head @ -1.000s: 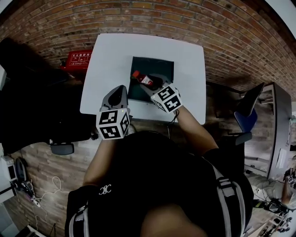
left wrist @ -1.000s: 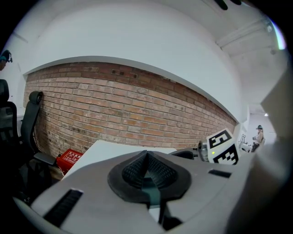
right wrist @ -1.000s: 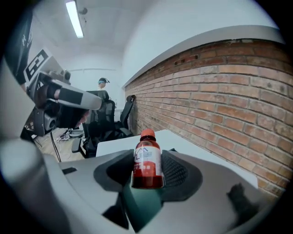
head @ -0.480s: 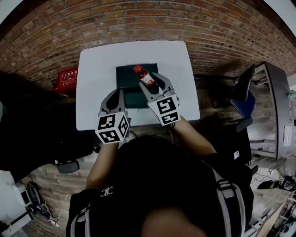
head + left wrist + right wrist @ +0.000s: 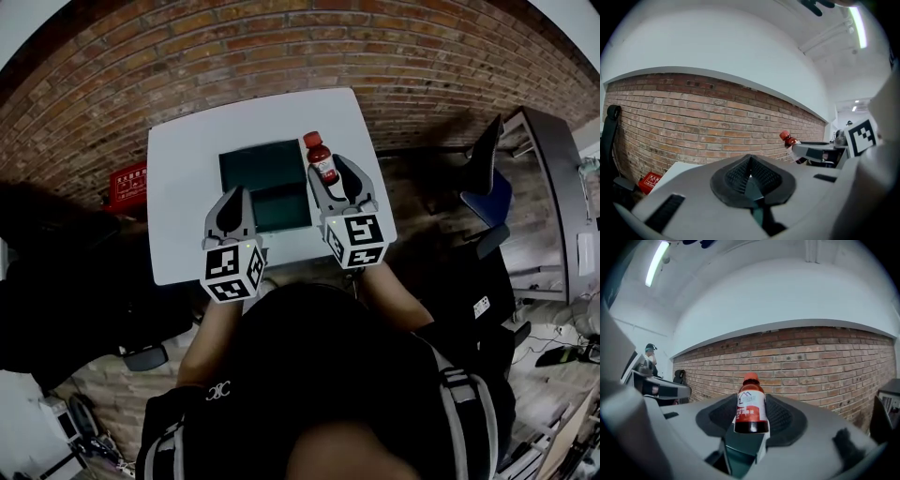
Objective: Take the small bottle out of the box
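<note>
Head view: you hold the small bottle [image 5: 322, 165] clamped between the two fingers [image 5: 317, 192] of your right gripper [image 5: 332, 178]. It is outside the box [image 5: 251, 161], over the white table [image 5: 183, 178] and just beside the box's right edge. Its red cap [image 5: 310, 139] points away from you toward the brick wall [image 5: 281, 47]. The dark green box lies at the table's middle. Your left gripper [image 5: 233, 197] hangs over the box's near left corner.

Left gripper view: the black ribbed pads [image 5: 738, 176] sit pressed together with nothing between them. The bottle shows off to the right in the other gripper's grasp, in front of the bricks.

Right gripper view: the fingers press the bottle's lower sides and hold it upright. Its white-and-red label [image 5: 749, 408] faces the camera, with dark liquid below and the cap standing above the fingertips.
</note>
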`<state>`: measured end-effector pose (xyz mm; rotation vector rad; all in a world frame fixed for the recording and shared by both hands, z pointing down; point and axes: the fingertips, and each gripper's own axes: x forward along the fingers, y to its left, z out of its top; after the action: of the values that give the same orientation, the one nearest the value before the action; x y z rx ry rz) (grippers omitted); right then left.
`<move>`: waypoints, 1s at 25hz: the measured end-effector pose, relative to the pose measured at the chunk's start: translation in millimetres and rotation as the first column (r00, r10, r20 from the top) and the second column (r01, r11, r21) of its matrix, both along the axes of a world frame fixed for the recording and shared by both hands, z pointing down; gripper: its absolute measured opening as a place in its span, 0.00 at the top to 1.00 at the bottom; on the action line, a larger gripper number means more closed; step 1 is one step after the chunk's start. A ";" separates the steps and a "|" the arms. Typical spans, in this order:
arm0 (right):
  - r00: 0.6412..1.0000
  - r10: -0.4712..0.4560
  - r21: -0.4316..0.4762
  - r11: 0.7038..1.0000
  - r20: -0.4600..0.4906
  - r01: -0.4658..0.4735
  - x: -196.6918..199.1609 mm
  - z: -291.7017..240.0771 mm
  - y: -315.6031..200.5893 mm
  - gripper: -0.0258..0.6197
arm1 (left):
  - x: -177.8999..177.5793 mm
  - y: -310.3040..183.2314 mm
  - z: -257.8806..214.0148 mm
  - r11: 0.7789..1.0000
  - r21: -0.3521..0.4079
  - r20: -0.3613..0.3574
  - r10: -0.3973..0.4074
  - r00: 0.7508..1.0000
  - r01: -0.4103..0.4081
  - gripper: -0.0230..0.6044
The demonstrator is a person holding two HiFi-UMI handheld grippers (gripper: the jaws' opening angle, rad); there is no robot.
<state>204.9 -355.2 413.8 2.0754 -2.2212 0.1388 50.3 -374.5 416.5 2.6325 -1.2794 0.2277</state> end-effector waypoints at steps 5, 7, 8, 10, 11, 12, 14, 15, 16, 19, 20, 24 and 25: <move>0.999 0.028 0.016 0.999 0.018 -0.029 13.1 -1.9 6.1 0.65 | 2.6 0.3 -2.5 1.000 0.002 0.001 -0.001 1.000 0.001 0.95; 0.999 0.025 0.019 0.999 0.021 -0.025 14.1 -2.0 6.9 0.65 | 3.5 0.5 -3.7 1.000 0.002 -0.003 -0.001 1.000 0.001 0.95; 1.000 0.022 0.020 1.000 0.023 -0.022 14.3 -2.0 7.4 0.65 | 4.1 0.9 -4.3 1.000 0.003 -0.004 -0.002 1.000 0.002 0.95; 1.000 0.014 0.021 1.000 0.026 -0.015 14.8 -2.2 8.2 0.65 | 5.4 1.7 -4.9 1.000 0.006 -0.003 -0.006 1.000 0.006 0.95; 1.000 0.010 0.023 1.000 0.028 -0.011 14.9 -2.5 8.2 0.65 | 6.0 1.9 -5.3 1.000 0.008 -0.003 -0.007 1.000 0.007 0.95; 1.000 0.007 0.024 1.000 0.028 -0.007 14.8 -3.3 8.0 0.65 | 6.4 1.8 -5.9 1.000 0.009 -0.002 -0.008 1.000 0.008 0.95; 1.000 -0.001 0.028 1.000 0.025 0.000 13.6 -5.4 7.2 0.65 | 6.2 1.5 -7.3 1.000 0.012 -0.002 -0.010 1.000 0.010 0.95; 1.000 -0.004 0.030 1.000 0.025 0.004 12.5 -6.2 6.7 0.65 | 5.6 1.2 -7.7 1.000 0.012 -0.003 -0.011 1.000 0.011 0.95; 1.000 -0.008 0.032 0.999 0.025 0.008 11.3 -6.8 6.2 0.65 | 4.7 1.0 -7.9 1.000 0.013 -0.003 -0.013 1.000 0.013 0.95; 1.000 -0.021 0.035 0.999 0.021 0.021 6.8 -7.9 4.8 0.65 | 3.1 1.0 -7.0 1.000 0.010 -0.005 -0.013 1.000 0.013 0.95; 1.000 -0.025 0.036 0.999 0.019 0.024 5.1 -8.3 4.4 0.65 | 2.9 1.4 -6.7 1.000 0.008 -0.005 -0.012 1.000 0.012 0.95; 0.999 -0.038 0.038 0.999 0.017 0.038 -2.3 -10.1 2.4 0.65 | 0.0 2.2 -6.4 1.000 0.008 -0.006 -0.007 1.000 0.007 0.95; 0.999 -0.041 0.039 0.998 0.017 0.040 -4.1 -10.6 1.8 0.65 | -1.1 1.8 -6.3 1.000 0.007 -0.006 -0.007 1.000 0.007 0.95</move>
<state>200.8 -353.5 403.2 2.0542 -2.2927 0.1129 49.2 -372.7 410.2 2.6323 -1.2894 0.2146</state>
